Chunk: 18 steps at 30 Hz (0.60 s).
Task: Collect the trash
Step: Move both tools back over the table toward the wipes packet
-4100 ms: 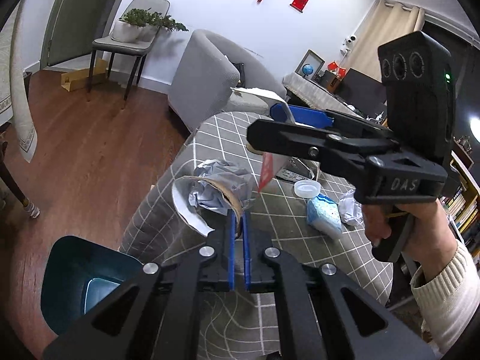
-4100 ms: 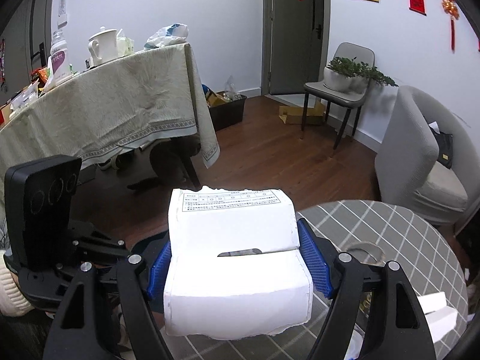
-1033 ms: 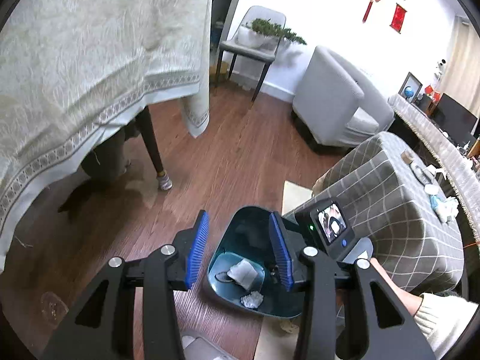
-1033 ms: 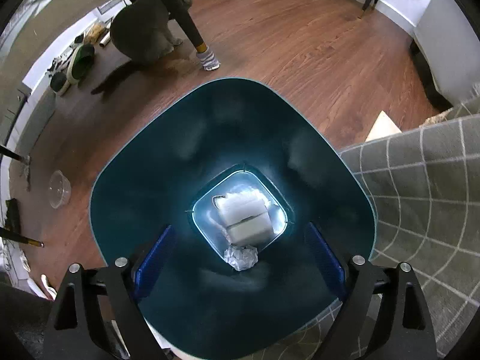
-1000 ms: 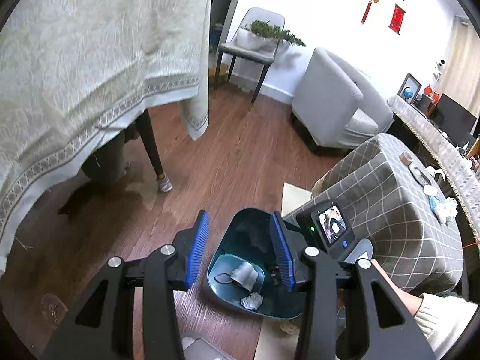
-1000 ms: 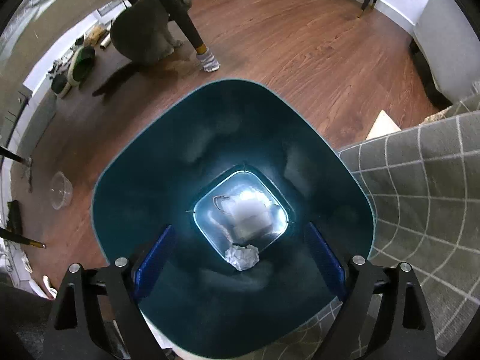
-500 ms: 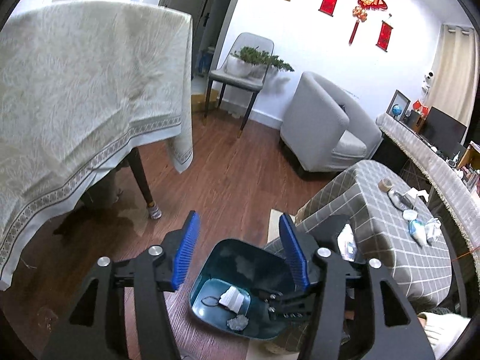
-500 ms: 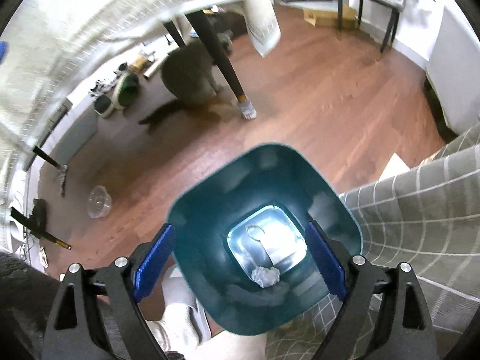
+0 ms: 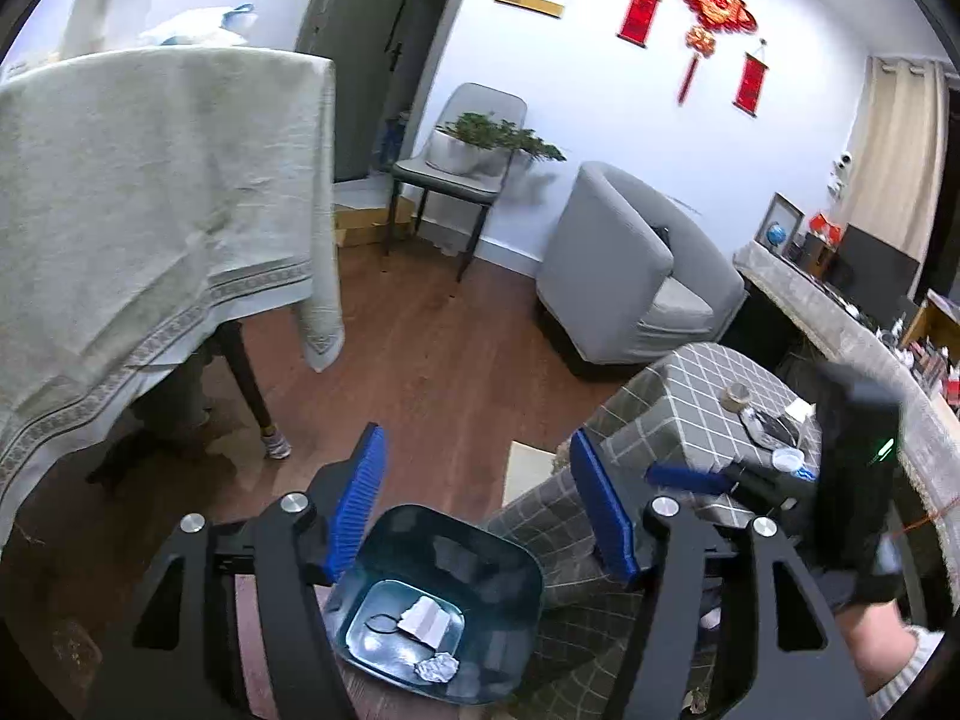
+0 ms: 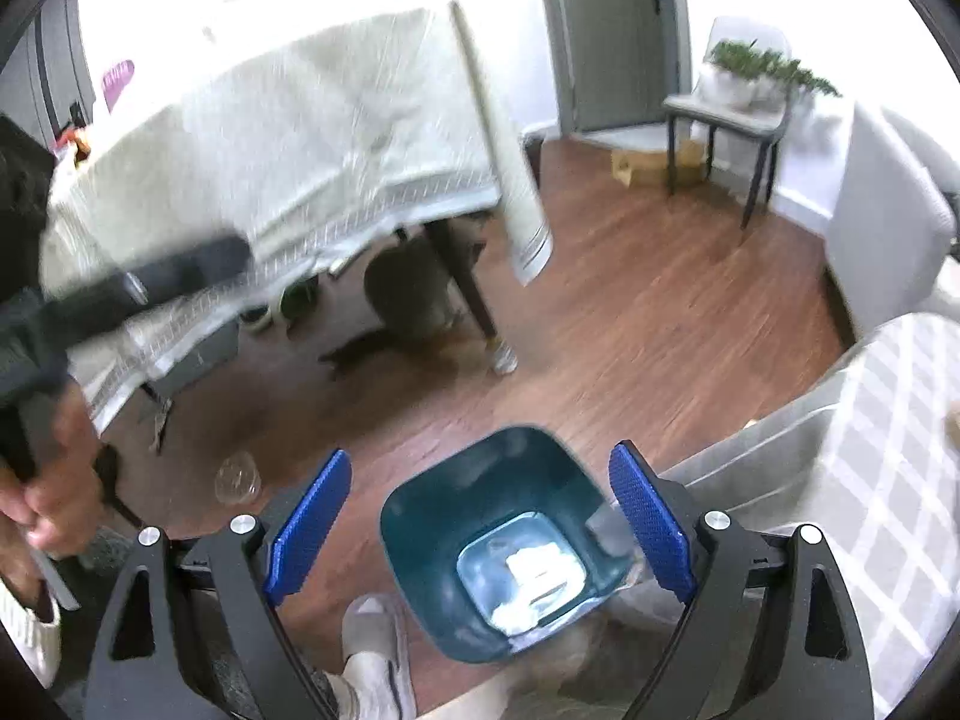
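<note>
Below the right tool (image 10: 480,531), binned trash (image 10: 543,579).

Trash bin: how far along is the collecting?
Done: folded white paper and a crumpled wad lie in the teal bin. In hand: nothing; the left claw, just opening, and the right claw stand empty. Left: small items on the checked table.

Bin (image 9: 498,564) on floor beside checked table (image 9: 690,384); folded paper (image 9: 427,617) and crumpled wad (image 9: 437,667) inside bin.
</note>
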Available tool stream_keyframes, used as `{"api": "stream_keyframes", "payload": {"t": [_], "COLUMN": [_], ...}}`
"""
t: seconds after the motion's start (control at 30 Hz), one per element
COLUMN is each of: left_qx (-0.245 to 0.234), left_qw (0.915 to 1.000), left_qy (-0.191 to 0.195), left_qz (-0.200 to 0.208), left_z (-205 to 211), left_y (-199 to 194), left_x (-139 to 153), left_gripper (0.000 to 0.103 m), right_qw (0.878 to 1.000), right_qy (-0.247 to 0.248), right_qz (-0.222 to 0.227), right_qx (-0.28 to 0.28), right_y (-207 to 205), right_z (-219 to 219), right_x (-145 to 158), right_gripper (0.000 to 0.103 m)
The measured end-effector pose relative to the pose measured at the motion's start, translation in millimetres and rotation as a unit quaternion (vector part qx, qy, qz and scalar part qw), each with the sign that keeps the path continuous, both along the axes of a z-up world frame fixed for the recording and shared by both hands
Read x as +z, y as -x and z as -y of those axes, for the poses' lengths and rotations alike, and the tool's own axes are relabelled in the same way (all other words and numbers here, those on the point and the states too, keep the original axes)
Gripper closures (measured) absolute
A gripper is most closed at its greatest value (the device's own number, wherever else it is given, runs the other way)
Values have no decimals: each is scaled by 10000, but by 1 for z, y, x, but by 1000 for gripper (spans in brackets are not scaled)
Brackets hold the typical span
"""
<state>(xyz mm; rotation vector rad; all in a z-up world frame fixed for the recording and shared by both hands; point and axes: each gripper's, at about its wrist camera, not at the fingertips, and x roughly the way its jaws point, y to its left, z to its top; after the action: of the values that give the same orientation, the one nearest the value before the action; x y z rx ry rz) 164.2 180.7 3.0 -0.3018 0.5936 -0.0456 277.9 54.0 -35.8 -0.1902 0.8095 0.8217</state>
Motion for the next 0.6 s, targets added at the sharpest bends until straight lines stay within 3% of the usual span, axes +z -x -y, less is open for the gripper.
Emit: {"api": "stream_keyframes", "payload": {"t": [0.27,0.6], "left_qx": [-496,-1169], "left_qw": [9987,9931], "left_qy": [-138,-43], "left_qz": [-35,-51], "left_z": [56,126], "left_y": [-19,-38], "left_x": [-2,-7], "left_gripper": [32,28], "right_qw": [9989,9919], "right_qy": [-41,-24], "right_qz": [282,539], "right_qx": [-376,-1151], "right_y": [-8,-14], "right_z": [60,154], "right_x": [25,41], "right_gripper": [26,28]}}
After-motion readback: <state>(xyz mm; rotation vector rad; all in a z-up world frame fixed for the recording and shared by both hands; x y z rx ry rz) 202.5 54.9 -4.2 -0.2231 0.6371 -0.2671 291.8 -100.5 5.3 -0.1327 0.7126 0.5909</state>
